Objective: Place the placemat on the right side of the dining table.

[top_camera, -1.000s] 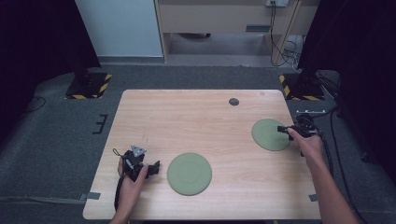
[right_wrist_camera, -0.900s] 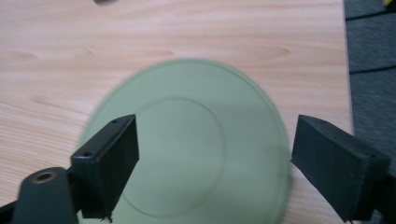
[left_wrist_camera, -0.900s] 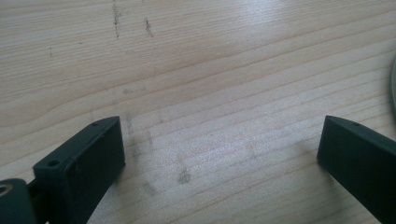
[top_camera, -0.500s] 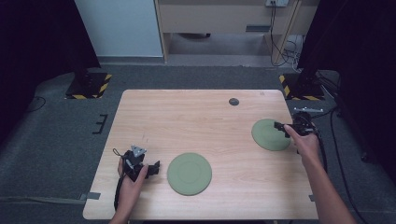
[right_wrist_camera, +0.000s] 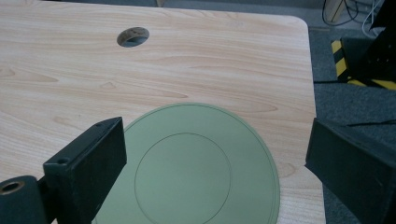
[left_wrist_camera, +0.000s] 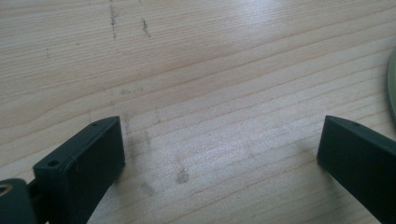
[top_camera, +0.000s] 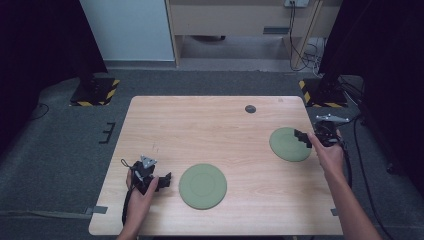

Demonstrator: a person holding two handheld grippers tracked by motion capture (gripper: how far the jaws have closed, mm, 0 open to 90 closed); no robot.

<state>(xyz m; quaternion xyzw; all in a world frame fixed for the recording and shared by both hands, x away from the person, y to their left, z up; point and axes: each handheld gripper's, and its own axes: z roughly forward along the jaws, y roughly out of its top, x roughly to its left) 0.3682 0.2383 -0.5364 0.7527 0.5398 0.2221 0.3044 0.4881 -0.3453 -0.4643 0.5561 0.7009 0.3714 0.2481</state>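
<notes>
1. Tongs, right [top_camera: 301, 137]: we record them released, jaws spread over the right green plate [top_camera: 290, 144], nothing gripped; they have just been opening.
2. Tongs, left [top_camera: 164, 181]: spread wide, empty, just beside the near green plate [top_camera: 202, 185].
3. Step, as we judge: right plate set down; next calls for clearing away from it.
4. Plates: flat, matte olive discs with a ringed centre, lying well apart on the worktop [top_camera: 210, 130].
</notes>
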